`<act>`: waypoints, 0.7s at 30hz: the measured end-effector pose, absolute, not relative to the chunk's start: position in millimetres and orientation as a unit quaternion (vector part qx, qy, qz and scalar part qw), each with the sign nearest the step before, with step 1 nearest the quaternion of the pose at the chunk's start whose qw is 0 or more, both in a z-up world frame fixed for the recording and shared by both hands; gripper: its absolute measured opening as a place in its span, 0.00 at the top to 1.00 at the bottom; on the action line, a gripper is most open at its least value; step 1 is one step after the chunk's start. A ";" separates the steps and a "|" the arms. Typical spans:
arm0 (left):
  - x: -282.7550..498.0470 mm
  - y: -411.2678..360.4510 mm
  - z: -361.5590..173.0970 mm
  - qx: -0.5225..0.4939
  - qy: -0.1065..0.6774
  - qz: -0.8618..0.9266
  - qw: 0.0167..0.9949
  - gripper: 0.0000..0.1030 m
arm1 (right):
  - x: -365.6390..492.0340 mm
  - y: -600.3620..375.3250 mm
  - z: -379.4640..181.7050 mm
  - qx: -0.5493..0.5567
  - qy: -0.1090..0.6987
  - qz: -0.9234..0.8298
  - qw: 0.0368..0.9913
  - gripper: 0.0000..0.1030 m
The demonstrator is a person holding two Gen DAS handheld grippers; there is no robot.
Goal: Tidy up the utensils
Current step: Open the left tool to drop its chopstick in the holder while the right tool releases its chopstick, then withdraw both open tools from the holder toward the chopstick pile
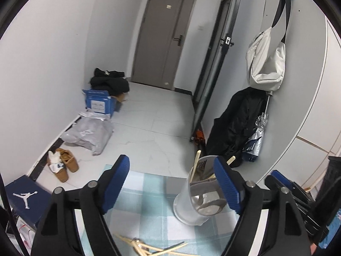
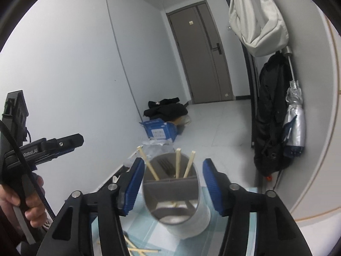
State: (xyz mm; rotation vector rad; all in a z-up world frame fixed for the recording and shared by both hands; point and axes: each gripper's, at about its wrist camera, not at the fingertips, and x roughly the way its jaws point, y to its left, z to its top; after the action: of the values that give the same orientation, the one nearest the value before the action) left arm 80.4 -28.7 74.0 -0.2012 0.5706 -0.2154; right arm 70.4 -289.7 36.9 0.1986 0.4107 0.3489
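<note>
A shiny metal utensil holder (image 1: 198, 200) with a grey divider stands on a pale blue checked cloth (image 1: 145, 204). Three wooden chopsticks (image 2: 178, 162) and a dark fork-like utensil (image 2: 164, 164) stick up from its far compartment. Loose chopsticks (image 1: 149, 247) lie on the cloth at the near edge. My left gripper (image 1: 171, 162) is open and empty, its right finger in front of the holder. My right gripper (image 2: 173, 164) is also open and empty, and the holder (image 2: 185, 213) shows just beyond the gap between its fingers. A hand (image 2: 12, 200) holds the left gripper at the left of the right wrist view.
On the floor to the left are brown shoes (image 1: 66, 166), a dark blue shoe box (image 1: 25, 198), grey bags (image 1: 89, 134), a blue carton (image 1: 100, 104) and black clothes (image 1: 110, 81). On the right wall hang a white bag (image 1: 266, 64), a black jacket (image 1: 234, 125) and an umbrella (image 1: 255, 136).
</note>
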 end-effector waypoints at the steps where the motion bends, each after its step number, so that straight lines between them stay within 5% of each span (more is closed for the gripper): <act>1: 77.2 -28.9 74.5 -0.099 0.279 -0.103 0.950 0.20 | 63.0 -289.1 38.0 0.098 0.200 0.172 0.960 0.43; 14: 24.1 -29.0 61.3 -0.076 0.256 -0.073 0.961 0.01 | -6.7 -262.9 35.9 0.097 0.181 0.174 0.963 0.24; 21: 10.4 -20.7 36.4 -0.073 0.263 -0.060 0.960 0.01 | -25.8 -253.1 12.1 0.089 0.197 0.151 0.965 0.17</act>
State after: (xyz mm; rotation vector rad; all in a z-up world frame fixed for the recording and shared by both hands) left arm 10.4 -20.7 36.4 -0.1484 0.5337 -0.1223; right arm -25.8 -253.1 12.1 0.1800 0.3979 0.3048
